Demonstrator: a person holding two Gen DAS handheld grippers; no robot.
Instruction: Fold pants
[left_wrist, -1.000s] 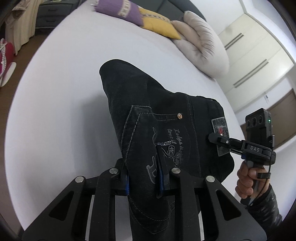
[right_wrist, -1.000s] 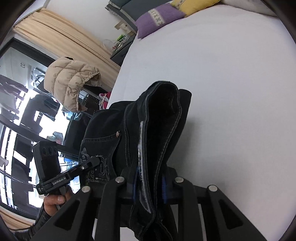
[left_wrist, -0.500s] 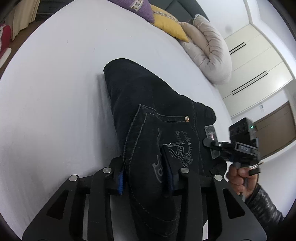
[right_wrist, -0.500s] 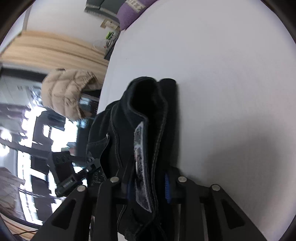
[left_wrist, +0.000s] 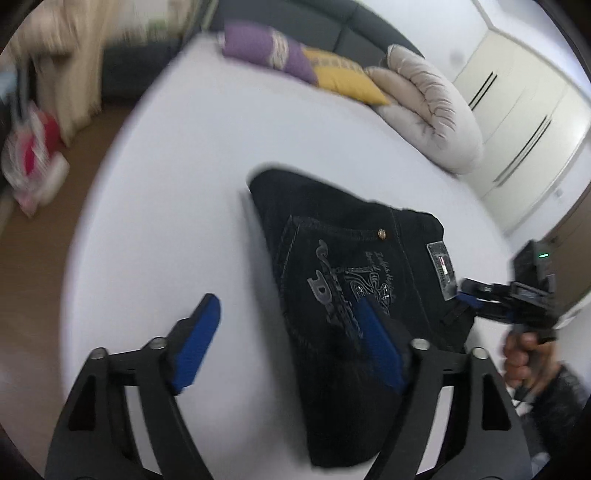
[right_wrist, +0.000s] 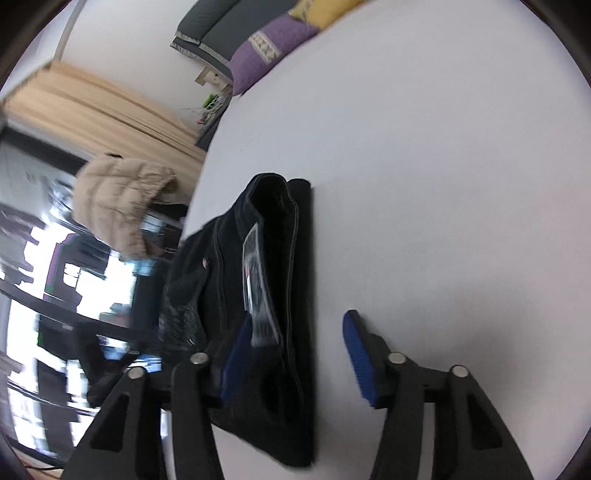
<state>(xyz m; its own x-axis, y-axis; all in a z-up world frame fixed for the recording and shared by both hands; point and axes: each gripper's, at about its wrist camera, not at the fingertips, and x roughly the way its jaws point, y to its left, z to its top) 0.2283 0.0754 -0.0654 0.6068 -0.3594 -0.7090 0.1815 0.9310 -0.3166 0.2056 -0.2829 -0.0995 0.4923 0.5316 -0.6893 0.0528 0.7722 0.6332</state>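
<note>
Both tongs let go. Left tongs (left_wrist: 284, 332) have just been opening: jaws spread wide, pants (left_wrist: 351, 295) lie over the right-hand pad, left-hand pad out over bare bed (left_wrist: 166, 184), nothing pinched. Right tongs (right_wrist: 295, 354) have also just been opening: waistband end of the pants (right_wrist: 273, 295) sits between the jaws against the left-hand pad, the other pad stands clear on the sheet. No grip on either side.

Pants: folded dark bundle, flat on the white bed, back pocket and waist label facing up, roughly mid-bed, well short of the pillows (left_wrist: 306, 66) and rolled duvet (left_wrist: 428, 107) at the head end.

Key relation: the bundle's long axis runs straight away from both tongs, toward the head of the bed. Both tongs sit at its near end, left on the pocket side, right on the waistband edge, so neither hand is clearly nearer. The right hand (left_wrist: 521, 354) shows at the edge of the left view, close beside the bundle.

My read: fold is laid down, this is the release. Next is probably backing both tongs straight off the near end; cloth draped on the inner pads could drag and open the fold.
</note>
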